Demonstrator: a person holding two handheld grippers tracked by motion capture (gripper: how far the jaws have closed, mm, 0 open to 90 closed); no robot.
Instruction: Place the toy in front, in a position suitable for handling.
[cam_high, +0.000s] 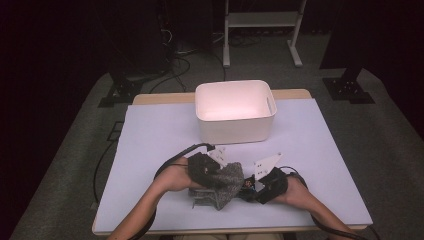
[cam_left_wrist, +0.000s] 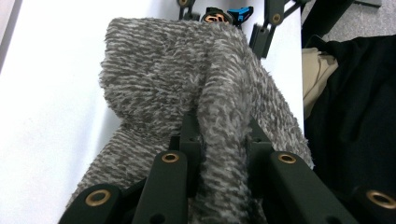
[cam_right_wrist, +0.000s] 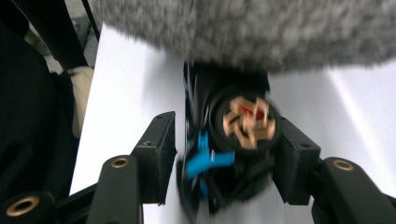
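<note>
A grey fuzzy cloth (cam_high: 229, 181) lies bunched at the table's near middle, between the two hands. My left gripper (cam_high: 212, 180) is shut on it; in the left gripper view a fold of the cloth (cam_left_wrist: 187, 79) is pinched between the black jaws (cam_left_wrist: 222, 128). My right gripper (cam_high: 253, 188) comes in from the right. Between its jaws (cam_right_wrist: 224, 158) sits a small black object with copper and blue parts (cam_right_wrist: 245, 121), blurred. A gap shows between the left pad (cam_right_wrist: 161, 154) and the object, so the jaws stand open around it. The cloth (cam_right_wrist: 261, 32) hangs just beyond it.
A white plastic bin (cam_high: 235, 125) stands at the far middle of the white-covered table (cam_high: 150, 135). Bare sheet lies to the left and right of the hands. Cables (cam_high: 172, 162) trail from both grippers. Beyond the table are a grey floor and a white stand (cam_high: 260, 30).
</note>
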